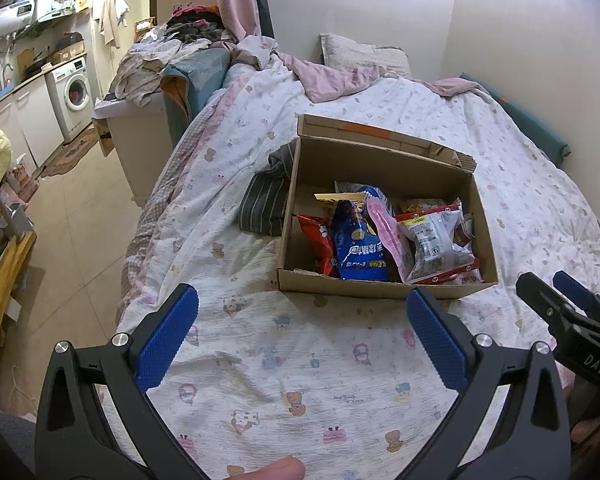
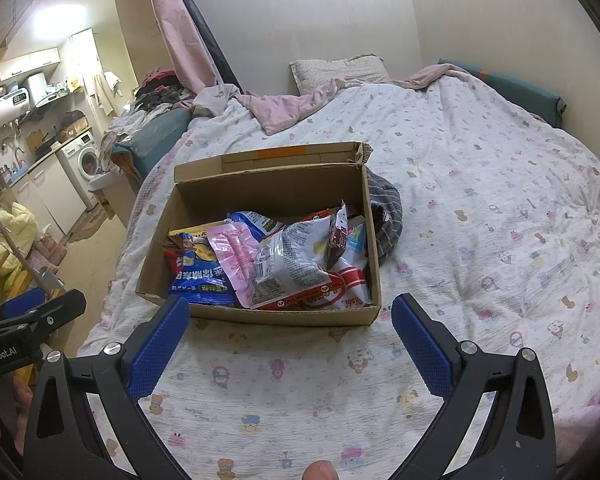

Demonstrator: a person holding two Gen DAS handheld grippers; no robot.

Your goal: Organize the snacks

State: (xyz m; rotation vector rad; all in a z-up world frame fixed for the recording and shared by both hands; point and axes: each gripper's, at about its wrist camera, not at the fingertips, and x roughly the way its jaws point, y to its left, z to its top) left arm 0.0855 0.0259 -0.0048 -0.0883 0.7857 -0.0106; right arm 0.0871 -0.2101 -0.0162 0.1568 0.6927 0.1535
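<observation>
On the bed, in the middle of both views, stands an open cardboard box on the white printed quilt, and the snacks are already inside it in a loose heap. I can see a blue packet at the lower left of the box, a pink packet leaning over it, a clear bag with grey contents in the centre, and a white-and-red bag along the near wall. A striped grey cloth lies just beside the box, touching its side.

The left claw and the right claw both hang just before the near wall of the box, each spread wide and holding nothing.

To my judgement the step in hand is to reach in and sort the heap. It would go best to take the top packets first, the clear bag or the pink one, because the others lie under them. A grip on a sealed edge should hold better than on the puffed middle, which could slip or crush. The other claw could steady the light box, since the soft quilt may let it slide.
</observation>
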